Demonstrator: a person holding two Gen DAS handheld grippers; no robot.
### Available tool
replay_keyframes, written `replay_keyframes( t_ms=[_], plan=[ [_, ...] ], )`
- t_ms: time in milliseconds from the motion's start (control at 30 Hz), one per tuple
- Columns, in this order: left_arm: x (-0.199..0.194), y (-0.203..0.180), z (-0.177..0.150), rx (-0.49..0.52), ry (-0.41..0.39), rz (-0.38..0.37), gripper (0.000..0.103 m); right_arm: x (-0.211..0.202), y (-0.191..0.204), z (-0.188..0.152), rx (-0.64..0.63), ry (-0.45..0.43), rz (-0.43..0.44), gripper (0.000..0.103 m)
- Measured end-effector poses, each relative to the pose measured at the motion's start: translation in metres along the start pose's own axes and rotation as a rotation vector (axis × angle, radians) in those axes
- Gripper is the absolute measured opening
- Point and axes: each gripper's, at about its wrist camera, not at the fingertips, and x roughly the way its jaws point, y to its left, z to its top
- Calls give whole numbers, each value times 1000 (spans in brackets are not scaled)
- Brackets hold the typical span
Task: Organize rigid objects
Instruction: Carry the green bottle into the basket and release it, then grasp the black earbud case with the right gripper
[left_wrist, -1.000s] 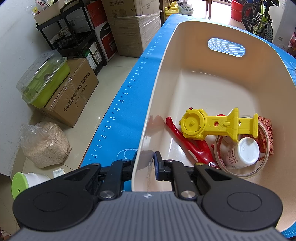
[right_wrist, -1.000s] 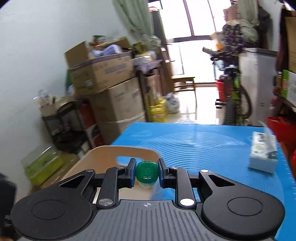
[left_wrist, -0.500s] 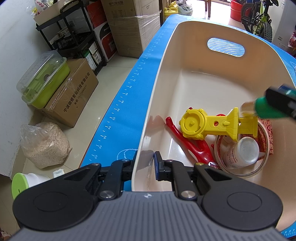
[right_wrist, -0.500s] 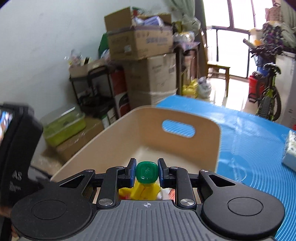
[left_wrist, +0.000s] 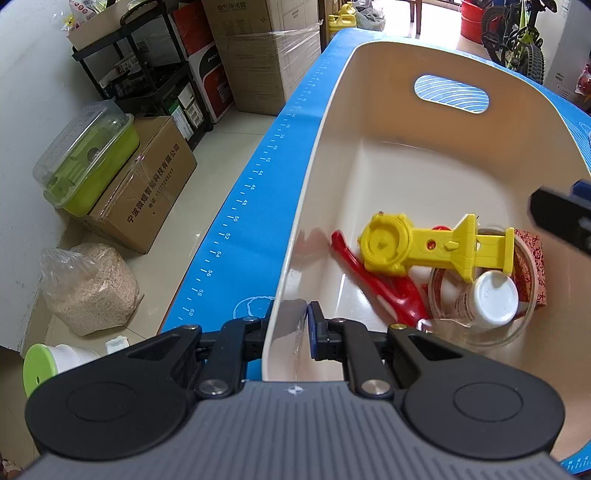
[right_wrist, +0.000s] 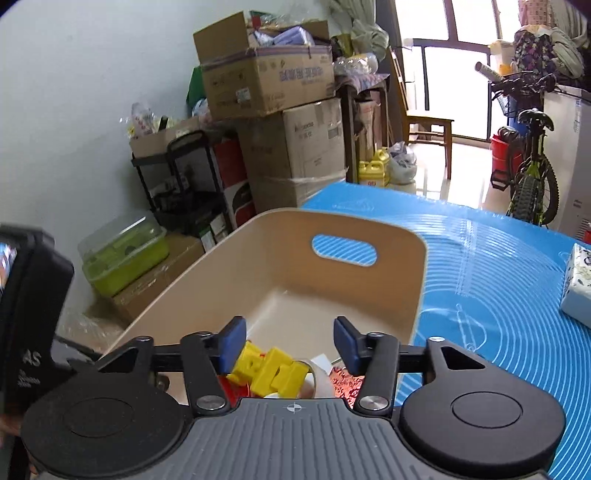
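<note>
Sits on the blue worktop as before: cream bin, near wall pinched by the left tool, same hold as a second ago. Hangs over the bin's right side: right tool, now spread wide and empty, where half a second back sat a green-capped item. Cannot spot that item now; probably dropped among yellow toy, red piece, white jar.
</note>
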Motion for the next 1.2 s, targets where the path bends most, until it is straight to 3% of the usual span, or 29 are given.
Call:
replay_keyframes(
  t_ms=[200, 433, 700, 833, 1200],
  plan=[
    [0, 0, 0, 0, -1, 0, 17, -12, -26, 11, 29, -53, -62, 67],
    [1, 0, 0, 0, -1, 0, 17, -14, -88, 11, 131, -64, -182, 67],
    [1, 1, -1, 0, -2, 3, 17, 18, -146, -9, 219, 47, -282, 67],
    [1, 2, 0, 1, -2, 8, 18, 44, -155, -24, 208, 113, -303, 67],
    [0, 1, 0, 3, -1, 12, 18, 78, -153, -48, 152, 166, -301, 70]
  ],
)
